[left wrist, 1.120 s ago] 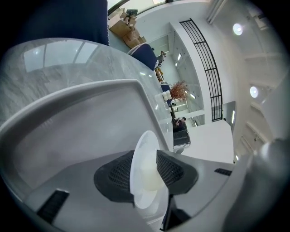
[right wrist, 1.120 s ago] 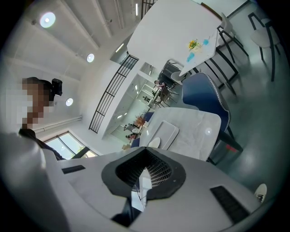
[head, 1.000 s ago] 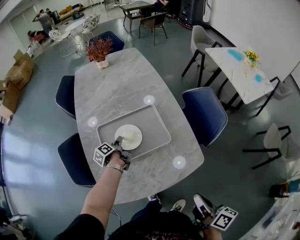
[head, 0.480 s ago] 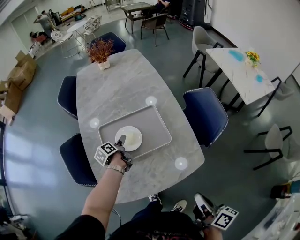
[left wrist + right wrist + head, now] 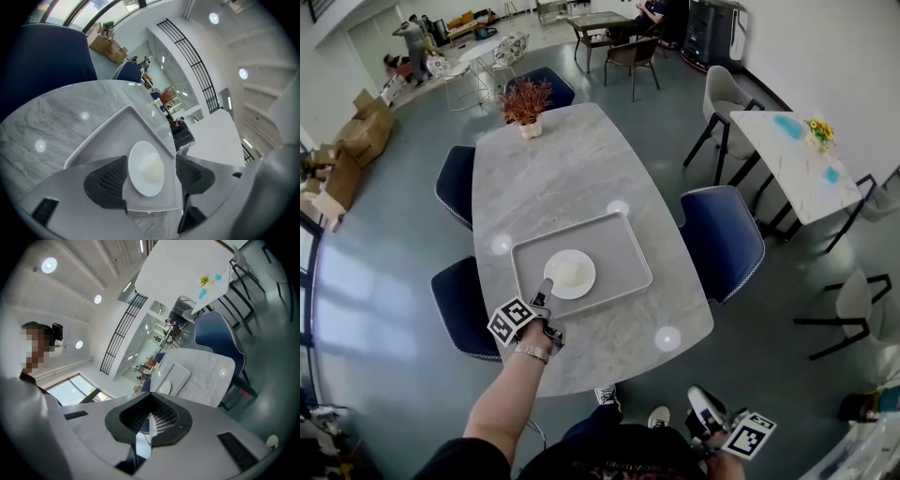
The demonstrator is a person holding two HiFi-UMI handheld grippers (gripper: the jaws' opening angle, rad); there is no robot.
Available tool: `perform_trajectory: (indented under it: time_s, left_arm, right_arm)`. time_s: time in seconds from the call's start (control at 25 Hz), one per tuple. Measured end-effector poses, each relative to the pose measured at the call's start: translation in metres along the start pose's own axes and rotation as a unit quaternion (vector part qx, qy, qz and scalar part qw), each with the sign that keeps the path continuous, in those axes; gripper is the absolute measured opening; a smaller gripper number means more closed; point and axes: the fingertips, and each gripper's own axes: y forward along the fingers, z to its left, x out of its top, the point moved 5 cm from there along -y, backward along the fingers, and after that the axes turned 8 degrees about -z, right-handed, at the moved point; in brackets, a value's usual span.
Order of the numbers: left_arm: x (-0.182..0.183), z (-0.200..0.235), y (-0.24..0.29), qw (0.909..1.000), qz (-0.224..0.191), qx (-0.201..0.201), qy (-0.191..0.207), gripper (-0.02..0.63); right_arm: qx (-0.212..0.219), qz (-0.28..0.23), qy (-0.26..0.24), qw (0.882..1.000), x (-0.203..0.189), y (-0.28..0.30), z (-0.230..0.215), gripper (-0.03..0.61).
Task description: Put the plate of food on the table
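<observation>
Just released by the left gripper's (image 5: 544, 292) wide-spread, empty fingers (image 5: 107, 181), the plate of food (image 5: 588, 280) is left on its tray (image 5: 621, 257) on the tabletop (image 5: 562, 178).

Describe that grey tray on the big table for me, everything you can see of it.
The tray is a pale grey rectangle with rounded corners and a low raised rim, matte, maybe plastic. It lies flat on the marble-look table near the person's end, turned askew to the table's edges. A white plate of pale food sits on its near-left part. The open left tongs straddle its near edge without gripping it.
</observation>
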Motion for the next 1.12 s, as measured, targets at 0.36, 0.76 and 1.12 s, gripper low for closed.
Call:
perform_trajectory:
  time_s: [0.36,0.76,1.12]
  left_arm:
    - [0.0,-0.066,-0.108,0.9757,-0.093,-0.198,0.003,0.01]
    - [-0.106,-0.123,-0.272,0.9414,-0.107,-0.319,-0.013,0.009]
    - [-0.208,-0.124,-0.379,0.9485,-0.071,-0.302,0.065,0.009]
  right_arm:
    - [0.098,0.077,-0.021,0.992,0.014,-0.012,0.008,0.011]
    - [0.186,0.189,-0.041,0.963,0.015,-0.071,0.007,0.011]
    - [0.221,0.274,-0.038,0.935,-0.02,-0.109,0.002,0.011]
